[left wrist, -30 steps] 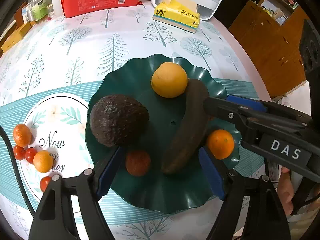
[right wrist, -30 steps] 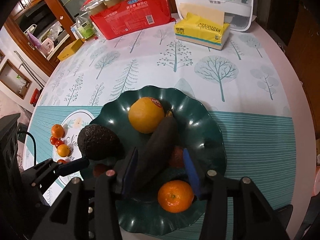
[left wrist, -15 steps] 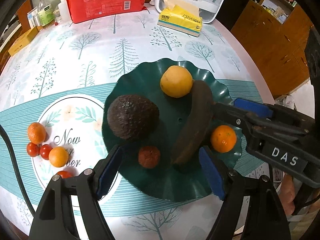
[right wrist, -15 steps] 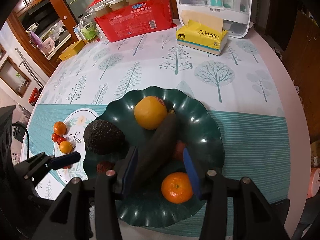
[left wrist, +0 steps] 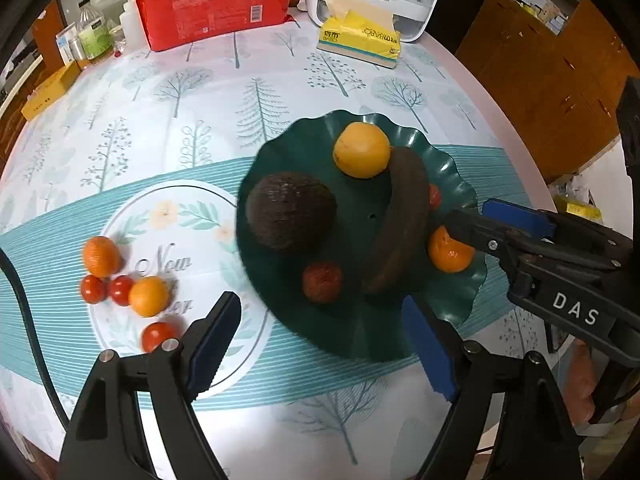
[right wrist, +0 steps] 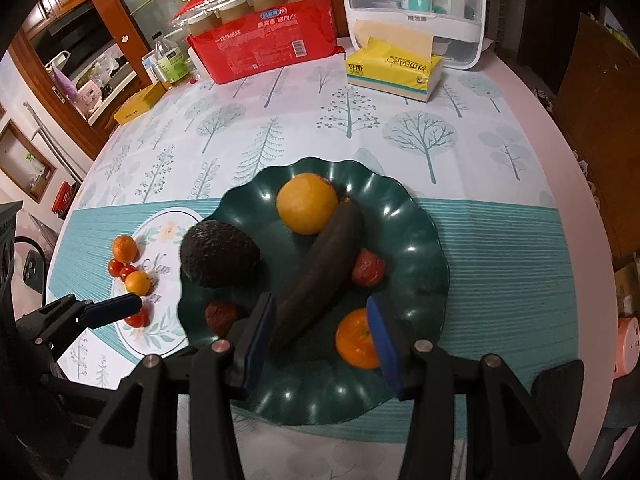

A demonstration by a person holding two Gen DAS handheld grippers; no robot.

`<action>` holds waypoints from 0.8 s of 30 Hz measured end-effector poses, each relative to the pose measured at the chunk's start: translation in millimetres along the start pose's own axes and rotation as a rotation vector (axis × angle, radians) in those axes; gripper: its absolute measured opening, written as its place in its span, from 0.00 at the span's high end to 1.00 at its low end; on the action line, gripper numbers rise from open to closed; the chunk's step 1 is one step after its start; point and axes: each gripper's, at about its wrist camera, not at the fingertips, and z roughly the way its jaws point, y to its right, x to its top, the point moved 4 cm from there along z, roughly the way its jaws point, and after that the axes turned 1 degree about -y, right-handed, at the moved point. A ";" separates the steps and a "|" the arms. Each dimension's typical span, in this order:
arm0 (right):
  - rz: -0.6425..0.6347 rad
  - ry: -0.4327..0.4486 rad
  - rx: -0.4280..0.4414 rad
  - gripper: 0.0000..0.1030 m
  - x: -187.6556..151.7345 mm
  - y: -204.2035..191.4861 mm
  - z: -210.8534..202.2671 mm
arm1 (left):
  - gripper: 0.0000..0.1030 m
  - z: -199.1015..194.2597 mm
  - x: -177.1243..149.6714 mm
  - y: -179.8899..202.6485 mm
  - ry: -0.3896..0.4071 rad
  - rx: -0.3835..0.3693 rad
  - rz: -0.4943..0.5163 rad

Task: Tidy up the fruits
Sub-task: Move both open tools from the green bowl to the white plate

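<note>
Round tabletop point(right wrist: 500, 240) covered by white cloth with tree print and teal striped band. Far edge, centre: red pack of paper cups point(right wrist: 264, 46), cups visible through clear top. Far edge, right of pack: white storage box point(right wrist: 416, 12) holding bottles. Yellow tissue pack point(right wrist: 394, 70) directly in front of box. Far-left edge: clear bottle with green label point(left wrist: 93, 34); yellow carton point(left wrist: 50, 90) nearer left edge. Wooden cabinets point(left wrist: 536, 76) beyond right edge.
</note>
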 end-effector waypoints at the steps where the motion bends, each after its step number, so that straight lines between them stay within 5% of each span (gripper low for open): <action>1: 0.003 0.007 0.001 0.54 -1.2 -2.5 -3.5 | 0.21 -5.3 -0.2 -3.0 0.005 0.013 0.005; 24: 0.102 0.184 -0.053 0.54 -16.6 -99.4 -69.7 | 0.21 -112.8 -5.2 -106.9 0.152 0.050 0.101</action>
